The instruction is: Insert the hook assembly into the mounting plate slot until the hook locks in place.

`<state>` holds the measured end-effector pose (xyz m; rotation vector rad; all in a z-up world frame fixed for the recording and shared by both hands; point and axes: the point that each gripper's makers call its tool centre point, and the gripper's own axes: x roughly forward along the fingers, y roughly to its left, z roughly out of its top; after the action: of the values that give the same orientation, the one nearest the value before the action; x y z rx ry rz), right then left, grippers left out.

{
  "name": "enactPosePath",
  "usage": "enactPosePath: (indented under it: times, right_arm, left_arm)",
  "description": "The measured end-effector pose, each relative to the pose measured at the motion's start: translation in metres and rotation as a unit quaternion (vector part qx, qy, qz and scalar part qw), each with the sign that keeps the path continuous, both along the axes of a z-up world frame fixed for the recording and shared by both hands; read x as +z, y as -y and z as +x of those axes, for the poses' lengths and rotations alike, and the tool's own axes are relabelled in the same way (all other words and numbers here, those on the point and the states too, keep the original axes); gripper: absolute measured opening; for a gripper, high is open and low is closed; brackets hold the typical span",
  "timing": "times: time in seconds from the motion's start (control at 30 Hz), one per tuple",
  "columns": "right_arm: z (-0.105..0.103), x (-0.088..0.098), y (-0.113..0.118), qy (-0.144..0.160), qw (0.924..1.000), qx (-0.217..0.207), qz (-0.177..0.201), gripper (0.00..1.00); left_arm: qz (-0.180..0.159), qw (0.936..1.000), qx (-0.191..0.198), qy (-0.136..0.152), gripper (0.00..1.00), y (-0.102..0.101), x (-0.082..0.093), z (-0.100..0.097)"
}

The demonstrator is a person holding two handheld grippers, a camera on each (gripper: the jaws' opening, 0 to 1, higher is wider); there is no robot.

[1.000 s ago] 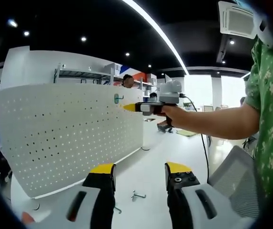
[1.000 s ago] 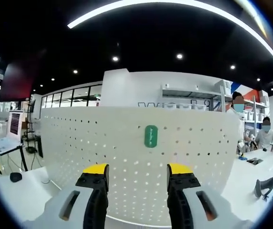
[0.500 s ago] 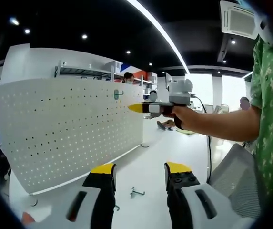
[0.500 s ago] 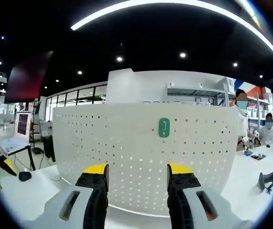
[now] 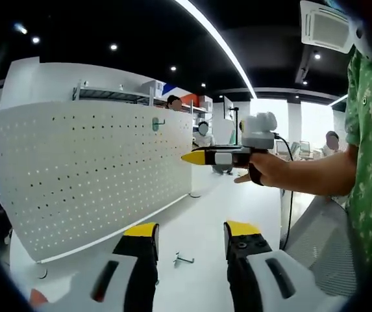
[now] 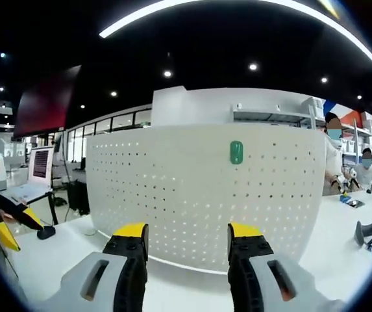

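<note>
The white pegboard mounting plate (image 5: 88,175) stands upright on the white table. A small green hook assembly (image 5: 156,122) sits in a hole near the board's top edge; in the right gripper view the green hook (image 6: 236,152) shows head-on against the pegboard (image 6: 192,201). My right gripper (image 6: 187,235) is open and empty, well back from the board. In the left gripper view, the right gripper (image 5: 192,157), held in a hand, points at the board with a gap to the hook. My left gripper (image 5: 189,235) is open over the table, holding nothing.
A loose metal hook (image 5: 184,260) lies on the table (image 5: 198,214) ahead of the left jaws. A black object (image 6: 366,233) rests on the table at the right. The left gripper (image 6: 4,227) shows at the left edge. People stand behind the board.
The right gripper has drawn back from the pegboard, so the board and green hook look smaller and farther. The hook stays on the board. The left gripper has barely moved.
</note>
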<state>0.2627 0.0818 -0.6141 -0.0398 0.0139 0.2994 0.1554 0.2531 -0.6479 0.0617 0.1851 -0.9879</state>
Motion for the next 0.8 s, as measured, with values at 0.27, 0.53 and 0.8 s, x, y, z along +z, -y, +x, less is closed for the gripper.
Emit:
enactPosePath:
  times: [0.27,0.53,0.8]
  right_arm:
    - [-0.02,-0.017,-0.003,-0.02,0.9997,0.008,-0.006,0.5]
    - [-0.039,-0.029,-0.002,-0.042,0.9988,0.02,-0.011,0.5]
    - [-0.062,-0.037,-0.007,-0.056,0.9979,0.031,-0.006,0.5]
  left_arm:
    - [0.001,1.0,-0.002,-0.005,0.41,0.001,-0.005,-0.002]
    - [0.005,0.9999,-0.003,-0.012,0.41,0.003,-0.011,-0.001]
    - [0.01,0.9997,-0.004,-0.021,0.41,0.005,-0.02,0.0]
